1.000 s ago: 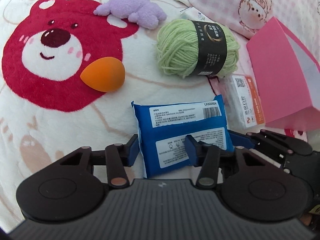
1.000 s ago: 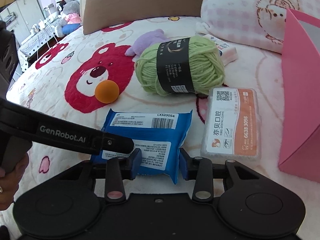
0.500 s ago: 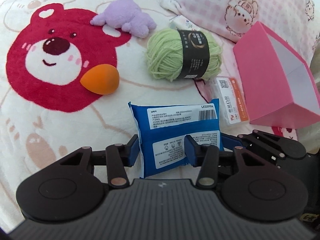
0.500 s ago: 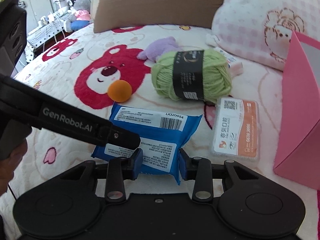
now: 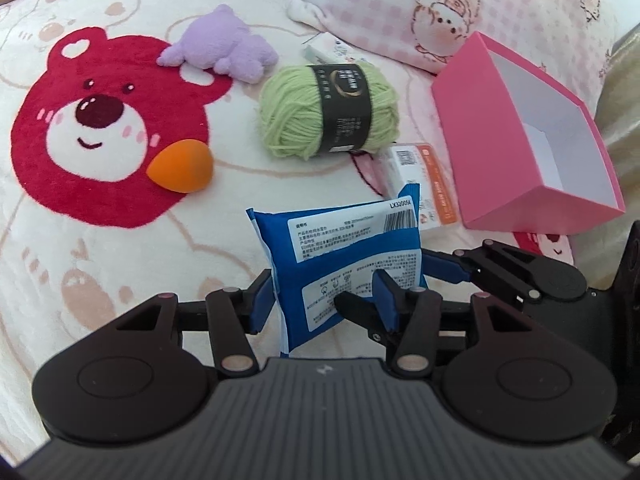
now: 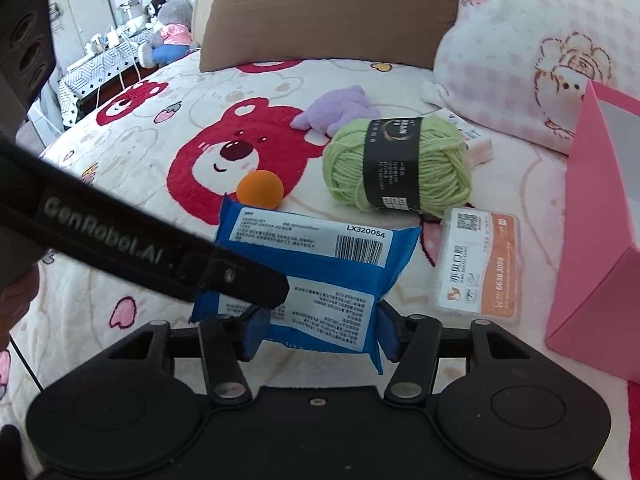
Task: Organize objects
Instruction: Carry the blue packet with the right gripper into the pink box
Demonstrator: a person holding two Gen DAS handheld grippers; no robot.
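We hold a blue packet (image 5: pixel 344 264) with both tools, low in the middle of each view, lifted a little above the bed (image 5: pixel 100 256). Our left gripper (image 5: pixel 324 300) has its fingers (image 5: pixel 262 300) on both sides of the packet's near end and they press on it, though they are starting to spread. Our right gripper (image 6: pixel 318 330) has the packet's near edge between its fingers (image 6: pixel 386 330), and these are spreading too; they look like they just touch its sides, not squeeze it.

The pink box (image 5: pixel 520 136) sits at the right of the left view, open at the top. We see its white inside, and the part we can see has nothing in it. In the right view only its pink wall shows at the right edge.

Just beside the box lies a small clear case with an orange label (image 6: pixel 480 264). Above the packet sits a ball of green yarn (image 5: pixel 328 116). An orange sponge (image 5: pixel 180 166) lies on the red bear print at the left. A purple plush toy (image 5: pixel 218 48) lies higher up, near the pink pillow (image 5: pixel 460 12).
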